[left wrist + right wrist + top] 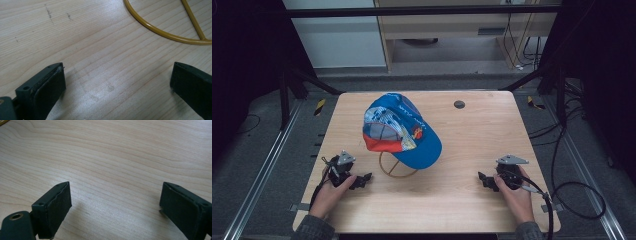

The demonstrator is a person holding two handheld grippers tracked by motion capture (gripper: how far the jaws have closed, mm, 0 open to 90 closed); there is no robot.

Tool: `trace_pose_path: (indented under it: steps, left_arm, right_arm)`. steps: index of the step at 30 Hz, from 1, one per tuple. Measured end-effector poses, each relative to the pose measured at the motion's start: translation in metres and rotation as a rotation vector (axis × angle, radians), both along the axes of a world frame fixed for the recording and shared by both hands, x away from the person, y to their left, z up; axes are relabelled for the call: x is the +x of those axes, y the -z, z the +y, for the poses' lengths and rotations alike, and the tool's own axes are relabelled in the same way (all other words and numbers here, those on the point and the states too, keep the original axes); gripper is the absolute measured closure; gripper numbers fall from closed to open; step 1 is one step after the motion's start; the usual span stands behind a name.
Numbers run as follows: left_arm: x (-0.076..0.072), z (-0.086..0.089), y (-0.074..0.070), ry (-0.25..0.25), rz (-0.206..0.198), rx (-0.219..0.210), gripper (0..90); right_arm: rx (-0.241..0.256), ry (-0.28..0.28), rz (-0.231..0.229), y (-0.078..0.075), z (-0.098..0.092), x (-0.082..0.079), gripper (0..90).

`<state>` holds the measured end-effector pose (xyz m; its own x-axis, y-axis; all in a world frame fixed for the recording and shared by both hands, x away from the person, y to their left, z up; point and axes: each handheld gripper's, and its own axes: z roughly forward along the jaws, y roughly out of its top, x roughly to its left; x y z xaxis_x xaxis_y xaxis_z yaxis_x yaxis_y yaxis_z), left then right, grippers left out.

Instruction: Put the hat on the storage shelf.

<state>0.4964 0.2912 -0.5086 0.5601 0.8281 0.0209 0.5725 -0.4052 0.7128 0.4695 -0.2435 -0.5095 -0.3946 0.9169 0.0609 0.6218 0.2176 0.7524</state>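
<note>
Cap (404, 131) sits on a wire stand (396, 167) mid-desk (472, 145), left tongs (366, 179) and right tongs (483, 179) resting on either side, nearer the person.

The wooden table (472, 150) sits evenly lit from above while the room around it falls away nearly black. The high view is soft and grainy. Up close, a pale sheen lies on the wood grain, and the black jaws cast faint, diffuse shadows beside them.
</note>
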Motion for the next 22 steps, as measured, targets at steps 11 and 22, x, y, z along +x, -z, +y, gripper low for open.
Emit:
trace_pose_path:
  steps: [11,22]
  left_arm:
    - [0.000,0.000,0.000,0.001,0.001,0.000,0.0]
    - [0.000,0.000,0.000,0.001,0.000,0.000,0.0]
  right_arm:
    - [-0.014,0.013,0.003,0.002,0.005,0.001,7.4]
    - [-0.070,0.013,0.002,0.003,0.014,-0.007,6.5]
